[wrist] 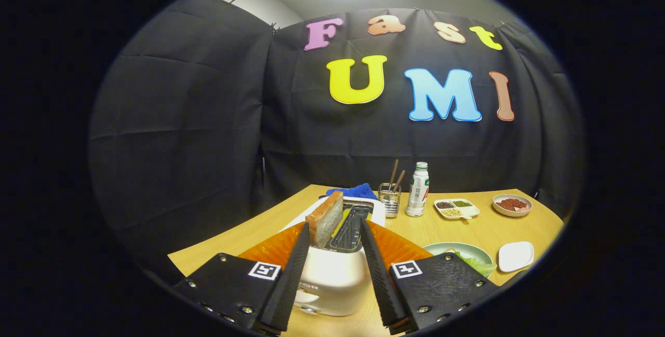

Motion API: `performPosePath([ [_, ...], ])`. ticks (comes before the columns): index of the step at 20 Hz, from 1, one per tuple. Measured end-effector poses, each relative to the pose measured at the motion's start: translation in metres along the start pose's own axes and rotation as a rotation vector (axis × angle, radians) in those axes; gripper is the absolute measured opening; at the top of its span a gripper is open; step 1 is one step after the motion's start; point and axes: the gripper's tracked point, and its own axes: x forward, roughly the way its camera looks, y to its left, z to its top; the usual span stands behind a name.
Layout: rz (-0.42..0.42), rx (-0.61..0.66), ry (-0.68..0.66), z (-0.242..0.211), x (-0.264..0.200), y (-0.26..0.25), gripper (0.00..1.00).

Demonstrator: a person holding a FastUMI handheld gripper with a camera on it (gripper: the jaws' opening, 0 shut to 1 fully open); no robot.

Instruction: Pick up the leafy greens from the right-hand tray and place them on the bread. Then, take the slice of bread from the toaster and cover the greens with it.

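Observation:
A white toaster (332, 274) stands on the wooden table just ahead of my fingers. A brown slice of bread (326, 218) sticks up from its left slot, tilted a little. My gripper (335, 228) is open, its two fingers spread to either side of the toaster's top, the left fingertip close beside the slice without pressing it. A pale green plate (447, 247) with leafy greens (475, 263) lies to the right, partly hidden behind my right finger. An orange tray (273, 247) shows behind the toaster on both sides.
Beyond the toaster lie a blue cloth (356, 190), a glass holder with sticks (389, 198) and a white bottle (417, 189). Further right are a divided dish of spices (456, 208), a bowl of red stuff (512, 204) and a small white dish (515, 255).

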Motion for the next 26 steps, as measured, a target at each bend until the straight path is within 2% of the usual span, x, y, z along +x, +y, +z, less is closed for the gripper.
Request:
performPosePath([
  [4, -0.049, 0.0, 0.012, 0.004, 0.018, 0.015, 0.63],
  [7, -0.071, 0.012, 0.071, -0.009, 0.031, 0.023, 0.63],
  [15, -0.134, 0.028, 0.108, -0.009, 0.057, 0.023, 0.62],
  [16, -0.142, 0.033, 0.105, -0.01, 0.057, 0.021, 0.46],
  [17, -0.138, 0.035, 0.102, -0.01, 0.058, 0.022, 0.42],
  [18, -0.124, 0.048, 0.092, -0.009, 0.06, 0.026, 0.42],
  [19, -0.152, 0.045, 0.092, 0.002, 0.055, 0.019, 0.42],
  [20, -0.167, 0.047, 0.092, -0.008, 0.061, 0.015, 0.16],
  [21, -0.144, 0.044, 0.096, -0.009, 0.066, 0.02, 0.16],
  [24, -0.171, 0.057, 0.085, -0.007, 0.064, 0.012, 0.16],
  [26, -0.148, 0.079, 0.076, -0.005, 0.069, 0.01, 0.16],
])
